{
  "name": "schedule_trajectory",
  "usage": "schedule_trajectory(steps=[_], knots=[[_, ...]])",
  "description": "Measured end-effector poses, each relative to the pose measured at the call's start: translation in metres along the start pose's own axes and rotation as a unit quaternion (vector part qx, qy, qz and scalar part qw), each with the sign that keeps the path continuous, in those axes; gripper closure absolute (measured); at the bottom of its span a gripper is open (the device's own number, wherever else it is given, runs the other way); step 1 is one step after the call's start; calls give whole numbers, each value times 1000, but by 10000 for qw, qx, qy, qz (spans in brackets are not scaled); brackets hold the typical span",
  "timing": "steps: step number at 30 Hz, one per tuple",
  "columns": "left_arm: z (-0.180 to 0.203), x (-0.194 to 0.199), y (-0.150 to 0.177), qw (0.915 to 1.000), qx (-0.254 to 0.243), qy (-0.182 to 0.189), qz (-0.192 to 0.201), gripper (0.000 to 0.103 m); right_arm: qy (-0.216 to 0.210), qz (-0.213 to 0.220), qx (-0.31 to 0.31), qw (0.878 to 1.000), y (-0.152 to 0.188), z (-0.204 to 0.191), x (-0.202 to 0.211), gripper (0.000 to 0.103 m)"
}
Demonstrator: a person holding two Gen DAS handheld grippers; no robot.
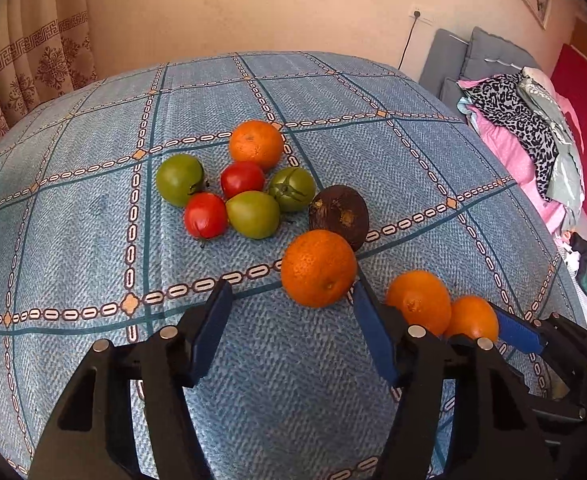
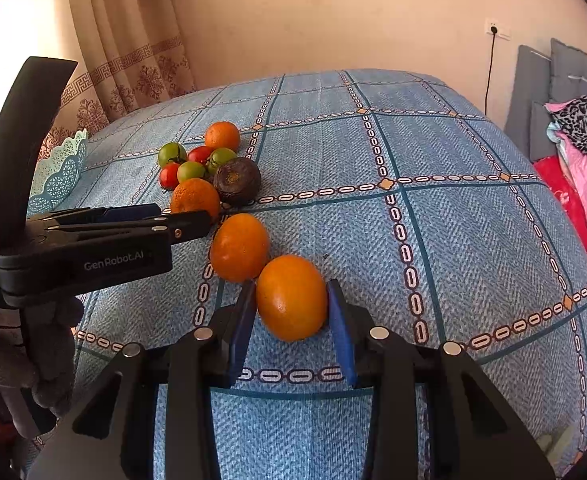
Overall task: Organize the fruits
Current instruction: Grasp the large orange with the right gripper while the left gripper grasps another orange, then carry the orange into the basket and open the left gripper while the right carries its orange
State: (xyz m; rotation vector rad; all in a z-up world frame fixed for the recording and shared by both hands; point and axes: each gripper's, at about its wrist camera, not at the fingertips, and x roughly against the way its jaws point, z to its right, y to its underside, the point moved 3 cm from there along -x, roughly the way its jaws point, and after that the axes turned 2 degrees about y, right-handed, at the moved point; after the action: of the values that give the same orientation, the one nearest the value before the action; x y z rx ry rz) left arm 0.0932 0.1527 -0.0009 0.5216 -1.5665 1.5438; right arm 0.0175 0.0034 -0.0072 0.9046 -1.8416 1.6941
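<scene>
R gripper (image 2: 291, 308) clamped on orange (image 2: 291, 298), L gripper (image 1: 289, 308) open, nearer orange (image 1: 318, 267) just ahead

The left gripper (image 1: 289, 300) is held low and level, its two blue pads spread wide with a free gap between them. In the right wrist view it comes in from the left side, and a gloved hand (image 2: 21, 352) grips its handle. The right gripper (image 2: 291, 304) has its pads (image 2: 343, 332) set close on both sides of an orange (image 2: 291, 298) (contact seems light, and I cannot tell if it presses).
</scene>
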Motion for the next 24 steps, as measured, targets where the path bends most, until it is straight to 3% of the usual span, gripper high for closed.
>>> schedule_trajectory(steps=[3,5,14,24], knots=[[5,-6,-2,10000,-39,79,-8,49,-44,-63,-3,10000,0,-1,-3,67],[8,-9,-2,9999,-66,128,8,64,-28,-79,20,10000,0,-3,-5,67],[-2,8,11,9997,181,157,93,65,-147,15,-129,9998,2,-3,3,68],[-34,56,18,9978,383,-188,514,65,-158,182,-150,9996,3,-17,19,68]])
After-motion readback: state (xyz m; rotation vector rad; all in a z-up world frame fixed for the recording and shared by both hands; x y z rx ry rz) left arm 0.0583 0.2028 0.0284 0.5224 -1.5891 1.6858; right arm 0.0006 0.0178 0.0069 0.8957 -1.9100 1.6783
